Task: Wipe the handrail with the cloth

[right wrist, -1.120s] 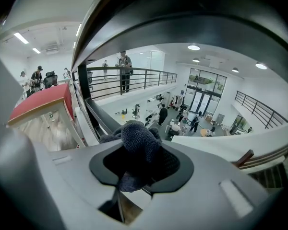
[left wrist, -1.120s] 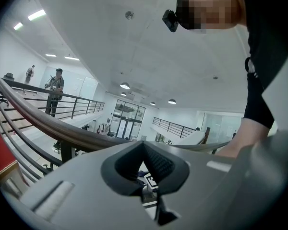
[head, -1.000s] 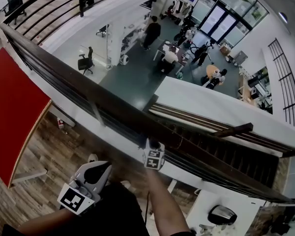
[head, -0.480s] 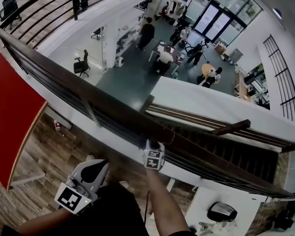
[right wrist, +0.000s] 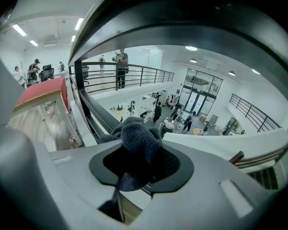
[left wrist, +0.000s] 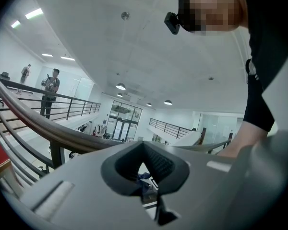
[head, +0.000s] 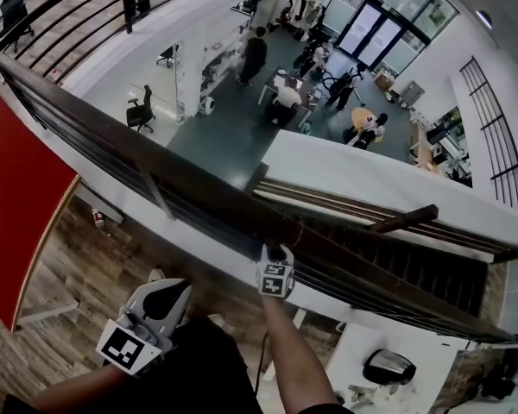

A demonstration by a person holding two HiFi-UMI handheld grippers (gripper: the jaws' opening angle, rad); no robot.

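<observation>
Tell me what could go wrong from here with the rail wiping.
1. The cloth is just a bunched wad pinched in the right gripper. If it slips out at the handrail, it would likely drop to the open floor below, where people stand.
2. The left gripper hangs low, shut and off the rail, so it probably could not catch the cloth.

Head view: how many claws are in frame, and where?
2. The left claw is low at bottom left, off the handrail, shut on nothing. The right claw is at the handrail, centre frame, shut on the cloth. None hidden.
</observation>
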